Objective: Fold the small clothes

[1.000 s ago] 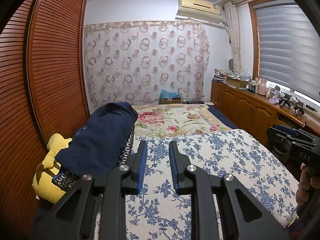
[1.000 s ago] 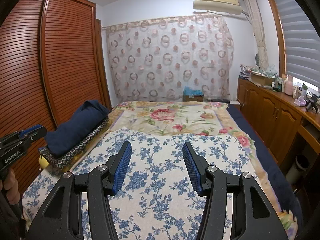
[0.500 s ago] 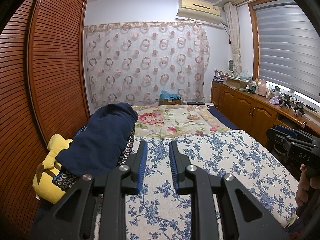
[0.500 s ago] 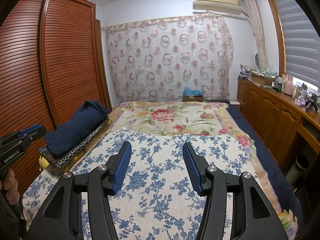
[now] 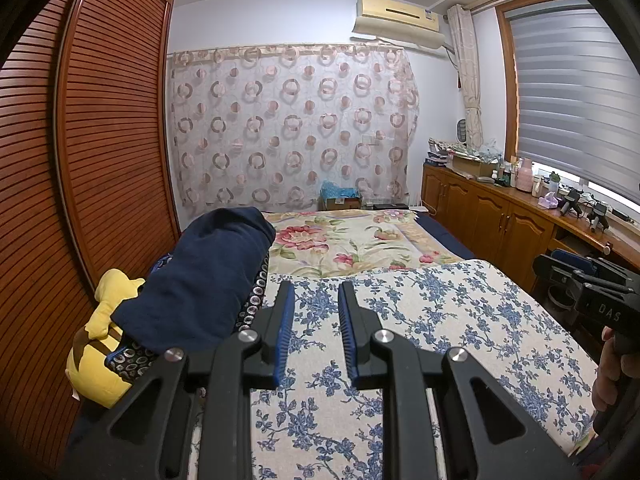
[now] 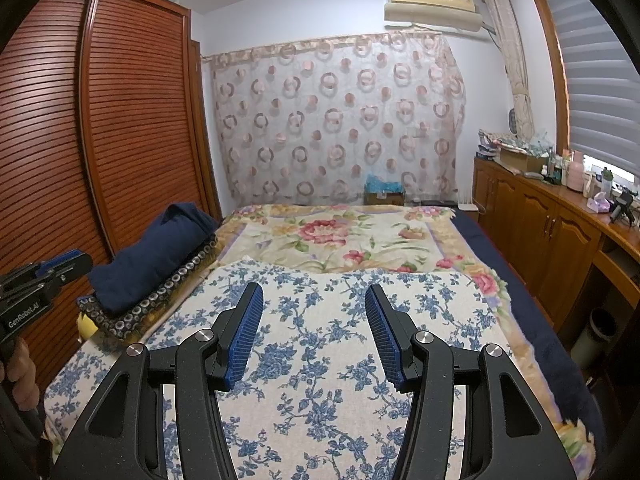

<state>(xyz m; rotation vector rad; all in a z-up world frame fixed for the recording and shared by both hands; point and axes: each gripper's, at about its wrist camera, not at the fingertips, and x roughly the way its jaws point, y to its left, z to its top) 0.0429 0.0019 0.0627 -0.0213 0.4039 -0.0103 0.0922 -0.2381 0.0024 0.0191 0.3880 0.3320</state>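
A dark navy garment (image 5: 200, 280) lies rolled on a ring-patterned cloth at the bed's left edge; it also shows in the right wrist view (image 6: 152, 256). My left gripper (image 5: 316, 296) hovers above the blue-flowered sheet (image 5: 460, 308), just right of the garment, with its jaws open a narrow gap and nothing between them. My right gripper (image 6: 314, 300) is open wide and empty over the same sheet (image 6: 320, 380). Each gripper shows at the edge of the other's view, the right one at the right (image 5: 592, 292), the left one at the left (image 6: 36, 284).
A yellow plush toy (image 5: 96, 344) sits under the garment by the slatted wardrobe doors (image 5: 80, 160). A pink-flowered blanket (image 6: 340, 240) covers the bed's far half. A wooden cabinet (image 6: 552, 236) with bottles runs along the right wall. A bin (image 6: 596, 332) stands beside the bed.
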